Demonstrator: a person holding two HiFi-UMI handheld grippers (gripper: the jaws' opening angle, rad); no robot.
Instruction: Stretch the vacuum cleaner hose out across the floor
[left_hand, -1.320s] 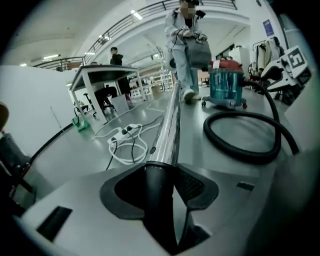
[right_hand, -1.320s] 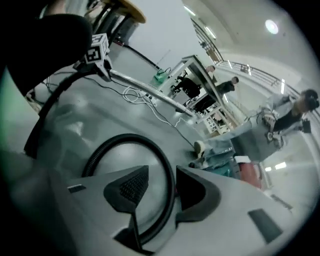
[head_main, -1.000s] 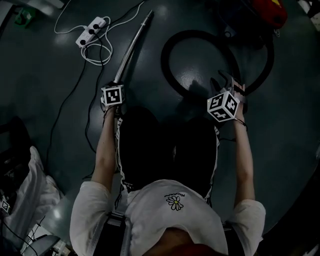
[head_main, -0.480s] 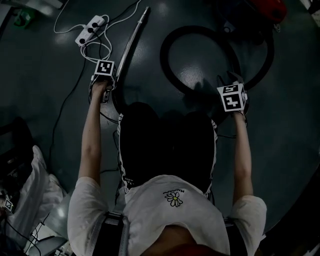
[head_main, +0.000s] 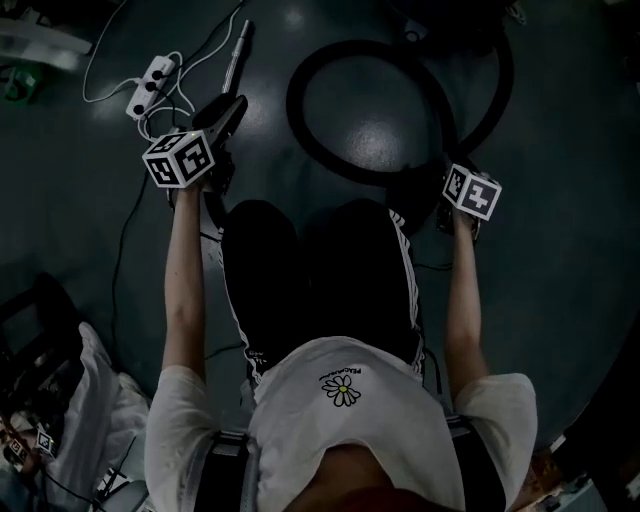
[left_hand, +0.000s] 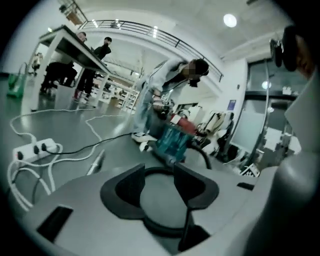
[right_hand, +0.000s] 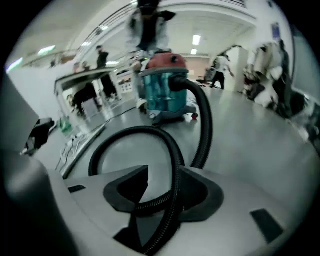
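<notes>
A person in a white shirt is seen from above, standing on a dark floor (head_main: 570, 300) with a gripper held out in each hand. The black vacuum cleaner hose (head_main: 296, 105) is coiled in one large loop on the floor ahead, not stretched out. The left gripper (left_hand: 159, 175) is held above the floor at the loop's left. Its jaws are apart with nothing between them (only floor and a far arc of hose are seen through the gap). The right gripper (right_hand: 165, 172) is held low at the loop's near right edge, where the hose crosses itself. Its jaws are parted, and the ribbed hose is seen running between them, close along one jaw, without being pinched. Farther on, the hose is joined to a teal canister vacuum cleaner (right_hand: 162, 95) with a red top. A metal wand (head_main: 238, 48) and a white power strip (head_main: 150, 82) are laid on the floor beyond the left gripper
</notes>
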